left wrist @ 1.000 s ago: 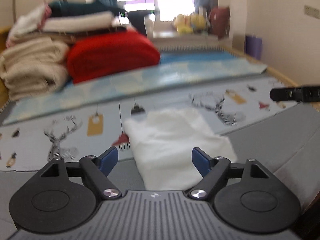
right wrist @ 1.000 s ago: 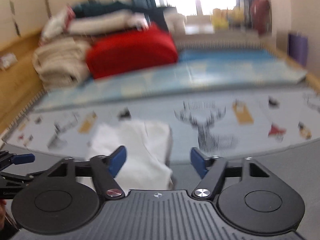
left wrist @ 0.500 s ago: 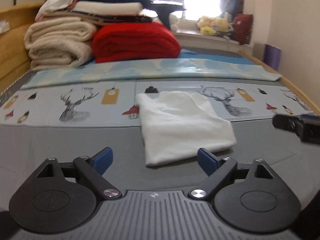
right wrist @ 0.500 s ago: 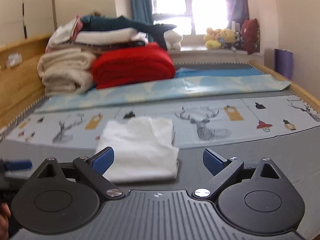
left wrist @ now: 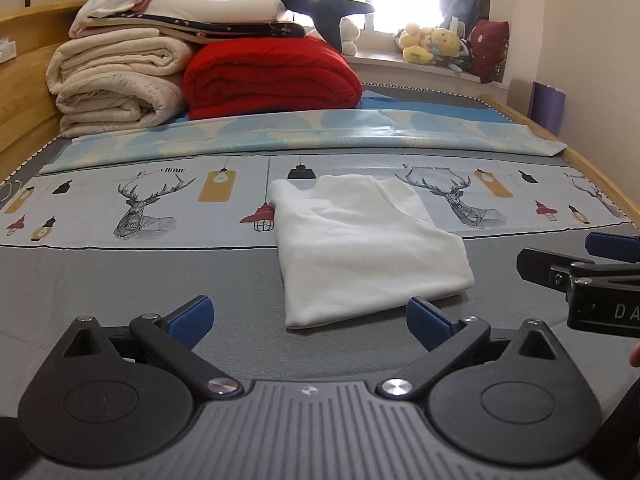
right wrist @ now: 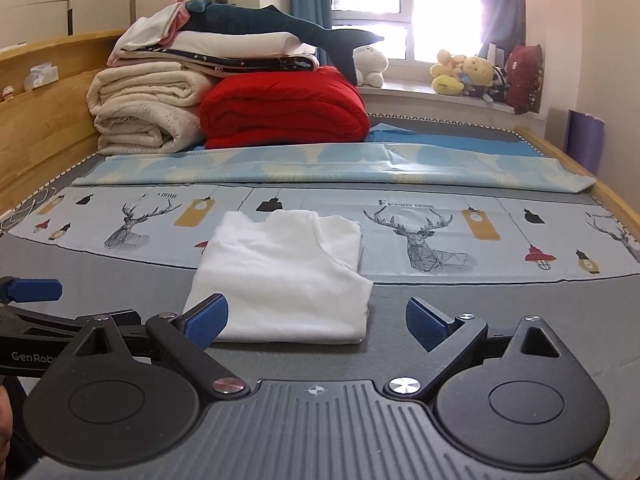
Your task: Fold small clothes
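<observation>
A small white garment (left wrist: 360,244) lies folded flat on the bed, half on the grey sheet, half on the deer-print cloth; it also shows in the right wrist view (right wrist: 288,276). My left gripper (left wrist: 308,318) is open and empty, just short of the garment's near edge. My right gripper (right wrist: 316,322) is open and empty, near the garment's near right corner; its left fingertip overlaps the cloth's edge in view. Each gripper shows at the edge of the other's view: the right one (left wrist: 592,268), the left one (right wrist: 32,300).
A deer-print cloth (left wrist: 132,204) and a light blue folded sheet (left wrist: 320,136) lie across the bed. Behind them are rolled cream blankets (left wrist: 116,84), a red quilt (left wrist: 272,76) and stacked linens. Wooden bed rails run along both sides. Plush toys (left wrist: 432,44) sit on the windowsill.
Both grippers have pulled back and lowered away from the garment, and the views have steadied. The garment lies as it did, folded. Both grippers stay open.
</observation>
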